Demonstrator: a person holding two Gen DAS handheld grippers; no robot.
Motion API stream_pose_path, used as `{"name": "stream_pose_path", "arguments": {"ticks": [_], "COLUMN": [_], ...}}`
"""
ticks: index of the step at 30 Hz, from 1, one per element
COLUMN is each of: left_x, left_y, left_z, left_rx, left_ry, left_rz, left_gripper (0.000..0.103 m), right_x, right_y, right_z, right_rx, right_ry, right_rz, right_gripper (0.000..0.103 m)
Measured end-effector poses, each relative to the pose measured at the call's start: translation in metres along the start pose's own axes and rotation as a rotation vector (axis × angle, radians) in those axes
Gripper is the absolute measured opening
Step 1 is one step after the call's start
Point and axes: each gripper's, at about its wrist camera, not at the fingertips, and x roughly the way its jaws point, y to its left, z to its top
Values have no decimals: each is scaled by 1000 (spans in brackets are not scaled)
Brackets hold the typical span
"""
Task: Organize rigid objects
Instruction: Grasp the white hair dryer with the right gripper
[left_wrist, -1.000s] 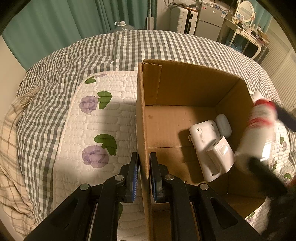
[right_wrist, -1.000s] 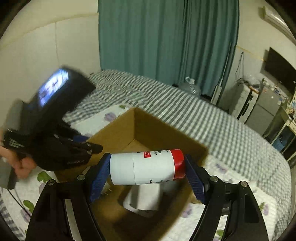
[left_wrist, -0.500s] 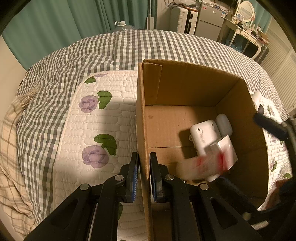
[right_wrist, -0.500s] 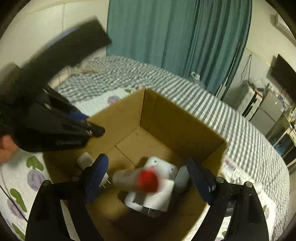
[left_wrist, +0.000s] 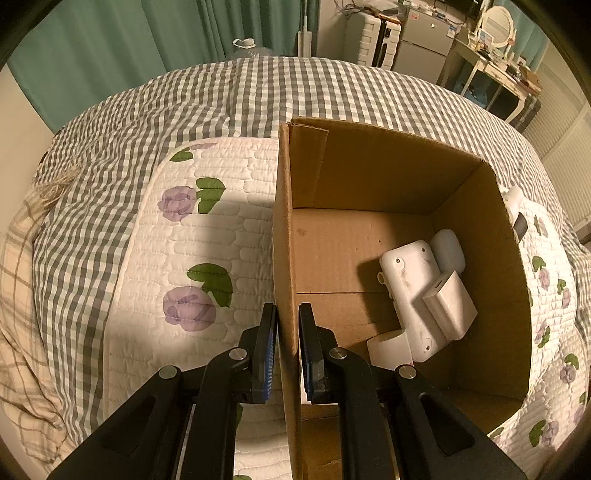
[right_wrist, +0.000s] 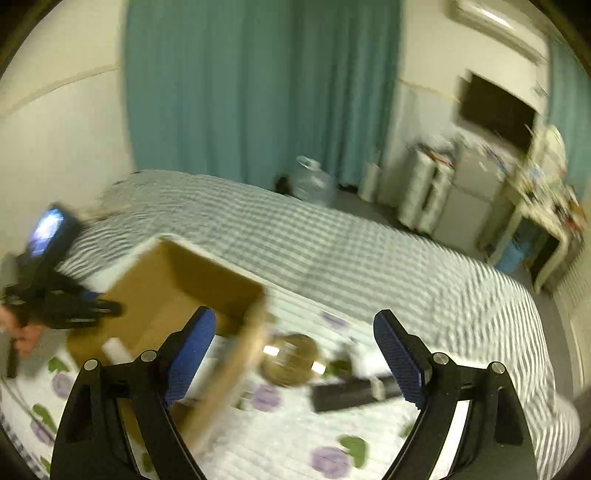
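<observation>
Bottle (left_wrist: 389, 349) now inside cardboard box (left_wrist: 406, 173), right tongs (right_wrist: 295, 354) spread empty, left tongs (left_wrist: 287, 350) pinching box wall.

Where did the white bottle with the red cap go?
The right gripper let it go: its jaws opened and the bottle dropped into the cardboard box, beside the white things already there. The right gripper, now empty, swung away over the quilt. The left gripper stayed shut on the box wall.
</observation>
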Motion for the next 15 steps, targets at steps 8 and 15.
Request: {"name": "stream_pose_path", "arguments": {"ticks": [8, 15], "left_x": [-5, -9], "left_y": [-1, -3], "left_z": [2, 3], "left_rx": [9, 19], "left_ry": [-13, -23], "left_rz": [16, 24], "left_gripper": [11, 11], "right_x": [74, 115], "right_y": [-70, -81], "right_z": [-42, -55], "right_rx": [201, 306], "right_ry": [207, 251], "right_rz": [-135, -114], "right_gripper": [88, 88]}}
